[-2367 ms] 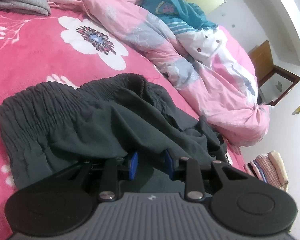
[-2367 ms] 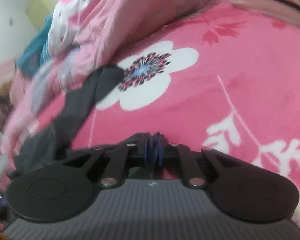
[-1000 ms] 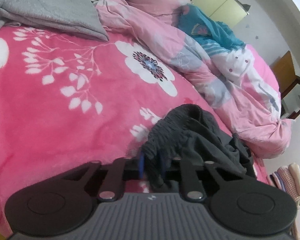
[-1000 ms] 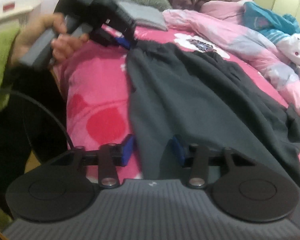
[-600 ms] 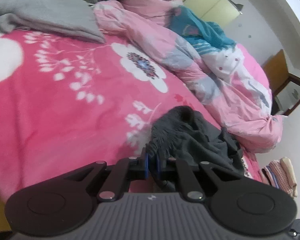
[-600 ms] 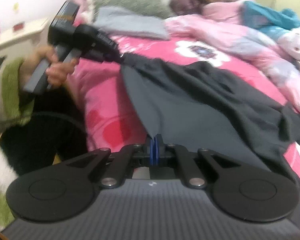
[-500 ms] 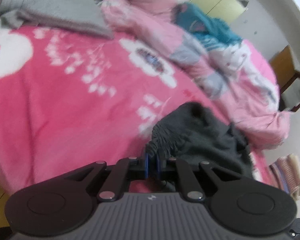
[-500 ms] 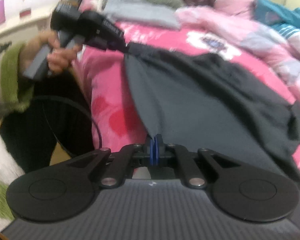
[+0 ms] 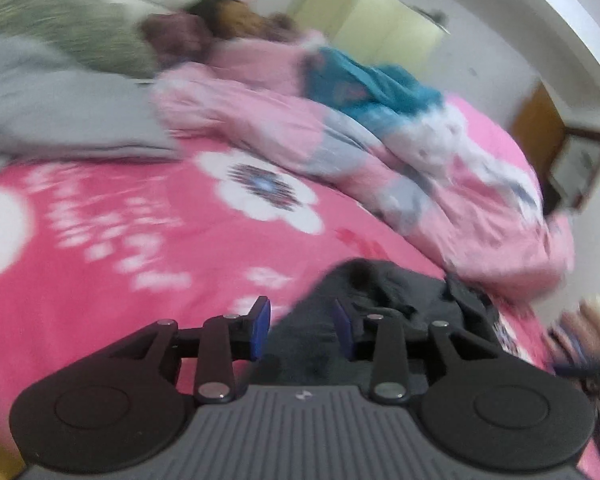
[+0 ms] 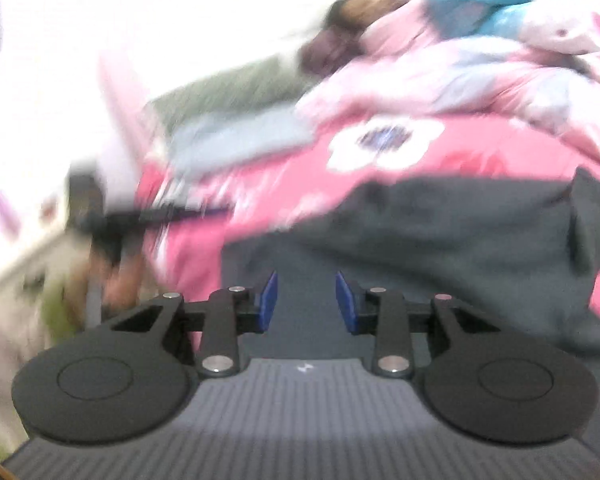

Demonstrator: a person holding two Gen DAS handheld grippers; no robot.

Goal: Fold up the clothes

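Note:
Dark grey trousers lie on the pink flowered blanket, their gathered waist near my left gripper. Its jaws are opening, and the cloth sits loose between the blue pads without being pressed. In the right wrist view the trousers spread flat across the bed. My right gripper hovers over their near edge; its jaws are opening too, with only the cloth below showing in the gap. Far left in that view, blurred, are the other gripper and the hand holding it.
A crumpled pink quilt with a teal patch runs along the far side of the bed. A folded grey garment and a green pillow lie at its head, where a person rests. Folded clothes sit off the bed's right.
Both grippers were shut on the trousers' edge half a second ago; now their pads stand apart and the cloth has dropped free. Both views have lifted and rolled, and are blurred.

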